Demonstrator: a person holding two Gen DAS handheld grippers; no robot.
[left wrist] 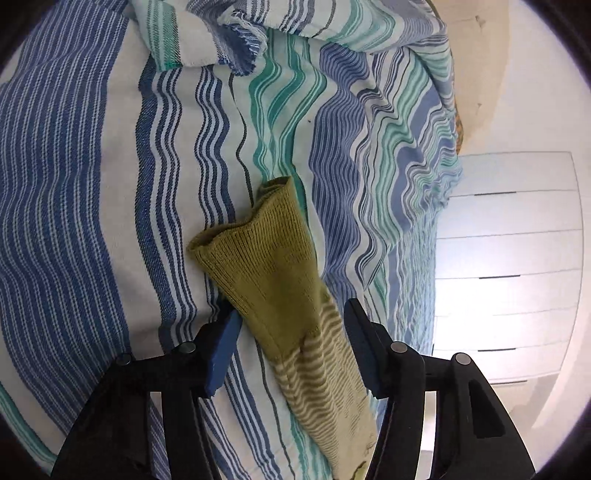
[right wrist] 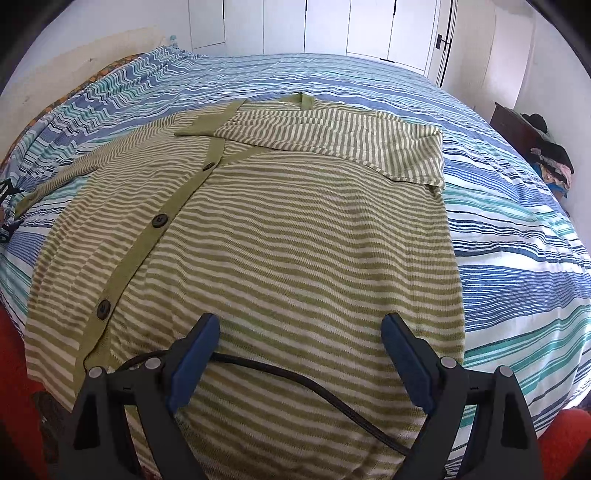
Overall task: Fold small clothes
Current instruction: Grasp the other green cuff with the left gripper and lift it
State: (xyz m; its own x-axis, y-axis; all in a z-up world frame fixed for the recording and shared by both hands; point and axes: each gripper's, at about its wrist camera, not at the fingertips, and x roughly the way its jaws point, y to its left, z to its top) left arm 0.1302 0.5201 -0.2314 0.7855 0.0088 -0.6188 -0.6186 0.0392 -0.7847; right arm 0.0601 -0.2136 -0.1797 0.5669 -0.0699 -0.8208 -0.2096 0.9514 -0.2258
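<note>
A green and cream striped cardigan (right wrist: pixel 280 229) lies flat on the striped bedspread (right wrist: pixel 517 236), buttons down its left side. Its right sleeve (right wrist: pixel 332 140) is folded across the chest. Its left sleeve, with a plain olive cuff (left wrist: pixel 266 251), stretches out over the bedspread (left wrist: pixel 74 206). My left gripper (left wrist: pixel 291 317) is open, its fingers either side of that sleeve just behind the cuff. My right gripper (right wrist: pixel 301 328) is open and empty above the cardigan's hem.
A black cable (right wrist: pixel 332 402) crosses the cardigan near the right gripper. A bunched fold of bedspread (left wrist: pixel 207 37) lies beyond the cuff. White drawers (left wrist: pixel 509 266) stand past the bed's edge. White cupboards (right wrist: pixel 325 26) and a pile of clothes (right wrist: pixel 550 162) are beside the bed.
</note>
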